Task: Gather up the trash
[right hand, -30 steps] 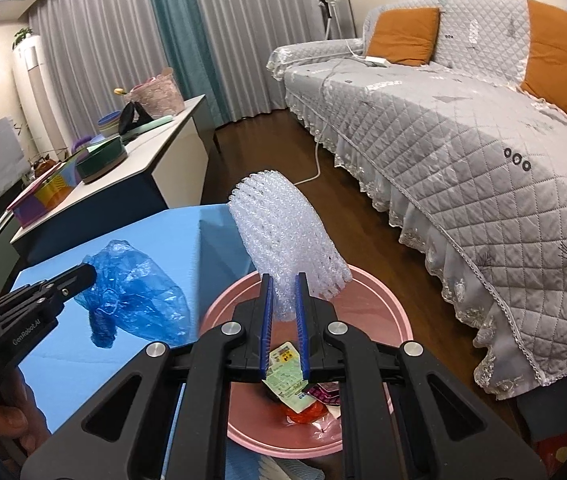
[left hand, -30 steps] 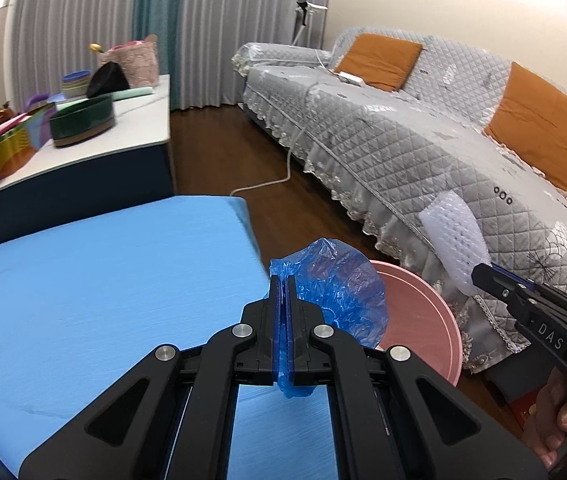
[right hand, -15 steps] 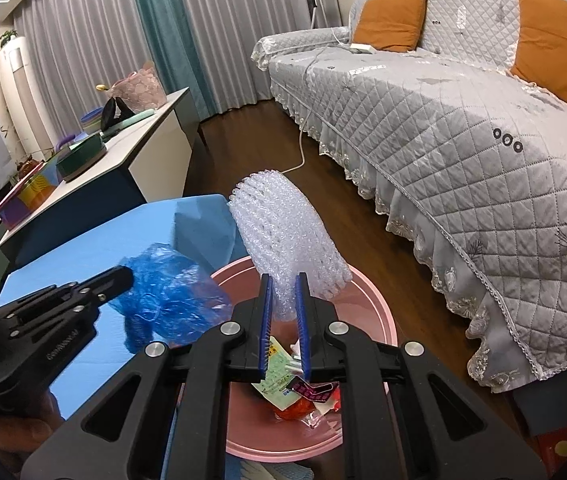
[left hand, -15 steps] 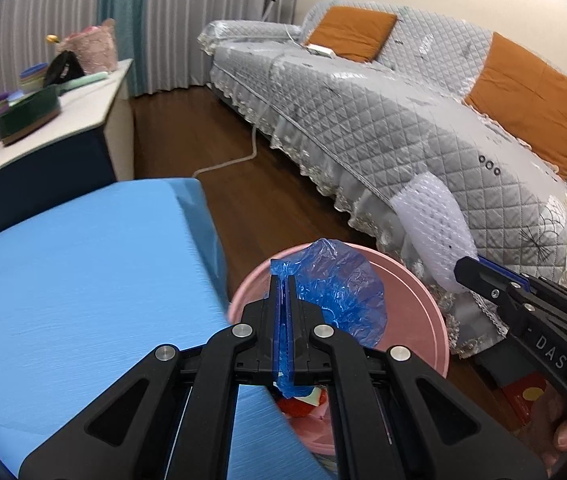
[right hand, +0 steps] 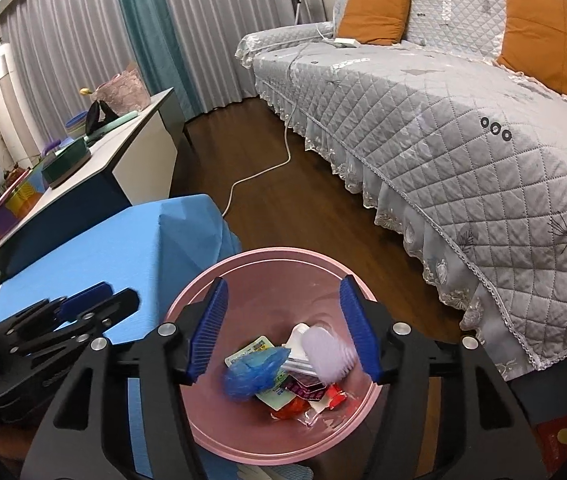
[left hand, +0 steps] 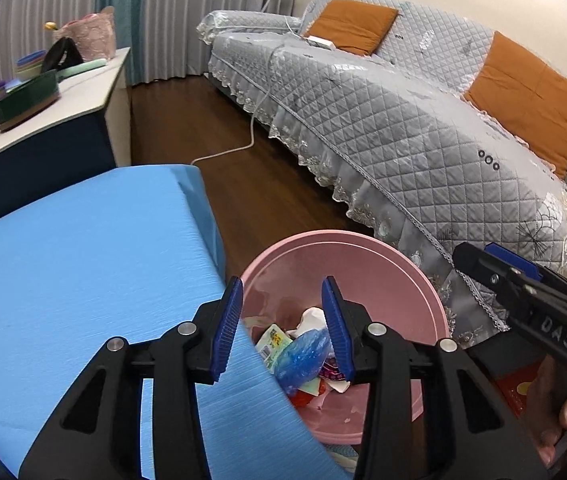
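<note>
The blue bag (right hand: 253,372) and the white foam net (right hand: 329,354) now lie in the pink bin (right hand: 267,446), on top of the wrappers (right hand: 303,398) there; the net looks blurred, so it may not be at rest. Half a second ago each piece was pinched between fingers above the bin. The left gripper (left hand: 281,320) has just been opening, and nothing is between its fingers; the bag shows below and beyond them. The right gripper (right hand: 283,322) has just been opening too, its fingers wide apart and empty, with the net under the right one. Both pieces are thus dropped. The blue tabletop (left hand: 63,280), left of the fingers, shows no trash in these views, so this round seems done.
</note>
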